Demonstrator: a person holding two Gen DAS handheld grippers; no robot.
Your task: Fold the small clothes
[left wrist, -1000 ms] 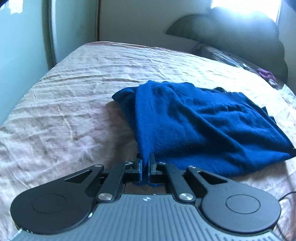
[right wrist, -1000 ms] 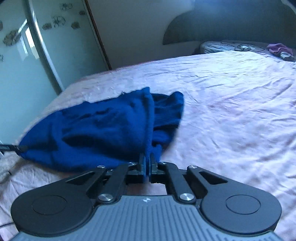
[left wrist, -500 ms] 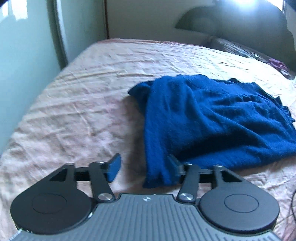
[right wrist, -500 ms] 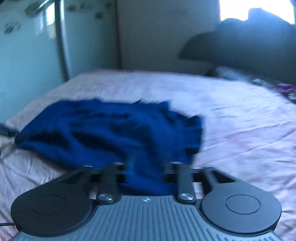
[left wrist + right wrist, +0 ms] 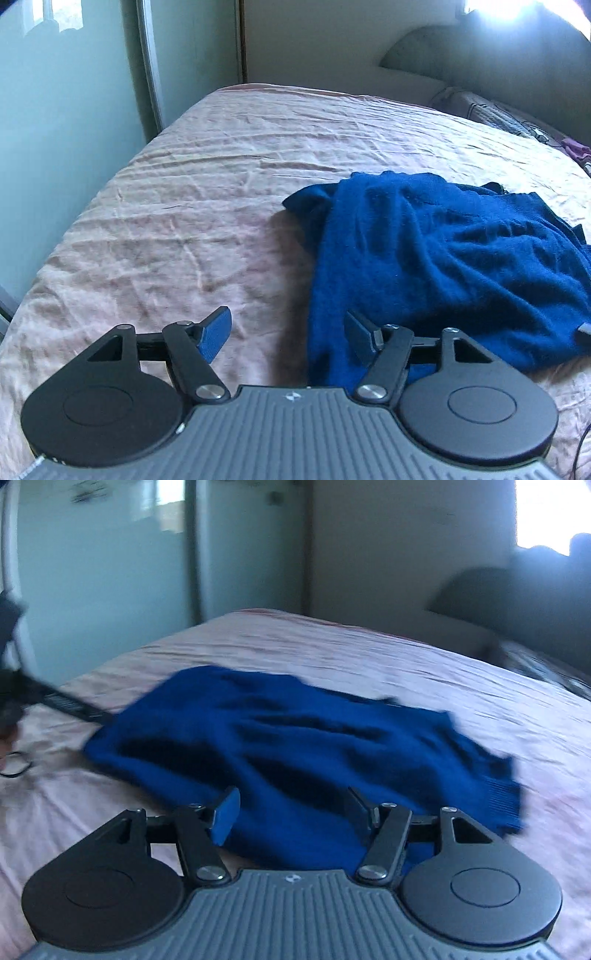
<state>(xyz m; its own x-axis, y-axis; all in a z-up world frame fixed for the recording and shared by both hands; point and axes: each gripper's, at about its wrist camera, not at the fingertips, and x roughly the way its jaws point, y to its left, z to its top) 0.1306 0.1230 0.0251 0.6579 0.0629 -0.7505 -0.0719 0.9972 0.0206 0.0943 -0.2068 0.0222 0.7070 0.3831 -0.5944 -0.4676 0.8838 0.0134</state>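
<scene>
The left tongs (image 5: 286,338) stand released, their jaws having just been opening; the sweater's (image 5: 436,266) near hem lies on the bed between them, against the inner face of the right-hand finger, pressed by neither pad. The right tongs (image 5: 291,816) are likewise released and have just been opening, with the sweater spread under and ahead of the gap, ungripped. On each tool's grey ribbed body, just behind the jaws, sits a small white emblem, too small to read; no other writing can be made out.

Ahead and to the right of the left tongs the blue sweater lies rumpled on the pink sheet (image 5: 207,206), with bare sheet ahead and to the left. That view alone, the sharp one, shows a patterned pillow (image 5: 491,114) far ahead on the right, with something purple past it.

The right view is smeared. It alone shows a dark strap-like thing (image 5: 70,705) at the sweater's far left corner and a thin black loop (image 5: 16,766) on the sheet further left; what either is cannot be told. Frosted sliding doors (image 5: 110,590) stand beyond the bed.
</scene>
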